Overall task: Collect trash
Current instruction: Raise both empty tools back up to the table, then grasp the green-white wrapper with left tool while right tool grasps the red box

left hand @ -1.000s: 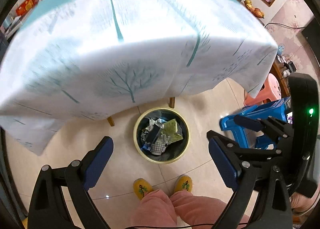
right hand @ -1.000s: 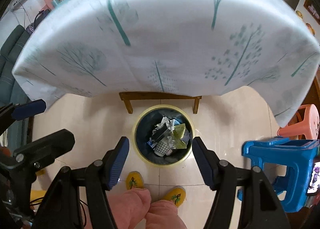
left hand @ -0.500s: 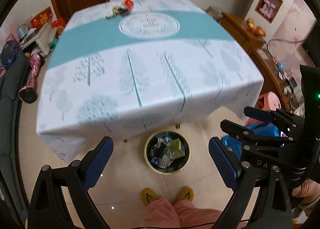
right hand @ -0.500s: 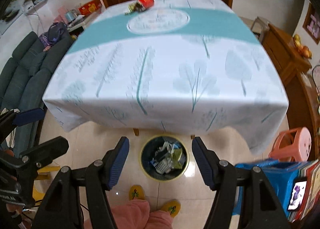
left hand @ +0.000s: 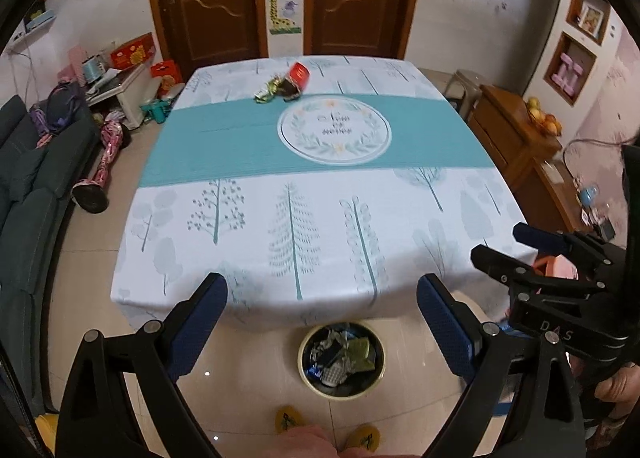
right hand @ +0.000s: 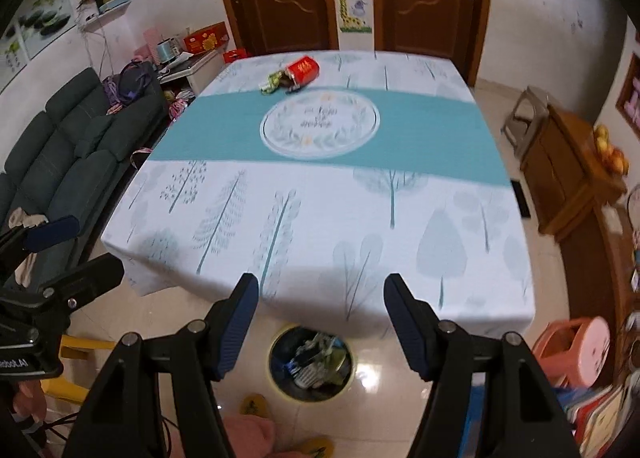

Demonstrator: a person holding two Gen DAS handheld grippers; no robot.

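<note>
Close by, down near the person's yellow slippers, two grippers are held up side by side. The left gripper has its blue pads spread wide with nothing between them. The right gripper is spread wide too, and it is empty as well.

Just past them, on the shiny floor at the near edge of the bench, sits a round trash bin. It has a yellow rim and is already partly full of crumpled wrappers and bits of paper.

Then comes the bench, covered by a white cloth with pale trees and a wide teal band across the middle. The near half is bare cloth.

Far over on the other side, just beyond the teal band, lies the trash. There is a red box tipped on its side, a dark wrapper touching it, and a crinkled yellow-green wrapper just beside that.

All three look very light. The wrappers are thin and soft, so they will squash flat and may slip out; I think it is best to pinch them at a bunched-up part, right down at the cloth. The red box looks like thin card, a bit stiffer, and it could dent. Grabbing one of its edges near the open end seems safest. It is a long reach from here.
</note>
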